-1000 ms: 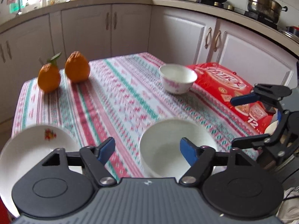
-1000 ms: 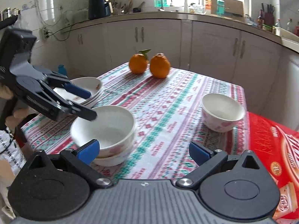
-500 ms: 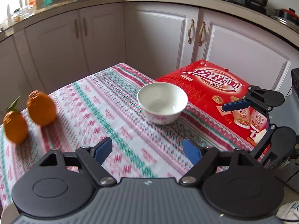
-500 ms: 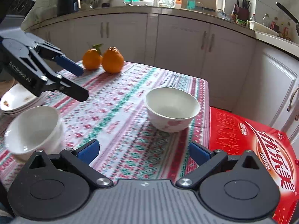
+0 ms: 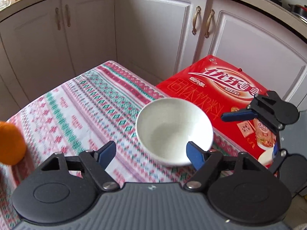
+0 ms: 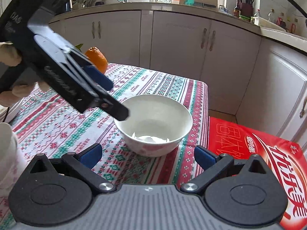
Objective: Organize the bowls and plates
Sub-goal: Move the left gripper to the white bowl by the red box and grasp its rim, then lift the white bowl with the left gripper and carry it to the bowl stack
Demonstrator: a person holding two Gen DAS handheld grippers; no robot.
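Left wrist view first: we see one white bowl [image 5: 173,132] on the striped tablecloth [image 5: 92,107], sitting near the cloth's corner and just beside the red carton [image 5: 226,88]. Our left gripper [image 5: 151,153] hangs over the near side of that bowl; its jaws are closing, yet the two blue pads stand apart and grip nothing, the right-hand pad overlapping the bowl's rim in the picture while the other is over bare cloth. One orange [image 5: 11,141] peeks in far from the bowl, at the picture's left edge.

To the carton side of the bowl we spot our right gripper [image 5: 255,132], two fingers spread wide.

Over on the right wrist view, same single bowl [image 6: 153,124], pink pattern on its outside. Our right gripper [image 6: 146,154] has both blue pads spread wide on either side of the bowl and short of it, nothing between them. The left gripper [image 6: 117,97] reaches in from above, fingertips over the bowl's far-left rim; whether it touches we cannot tell. A gloved hand [image 6: 9,57] holds it. One orange [image 6: 96,59] shows behind, and part of something white [image 6: 7,149] sits at the left edge.
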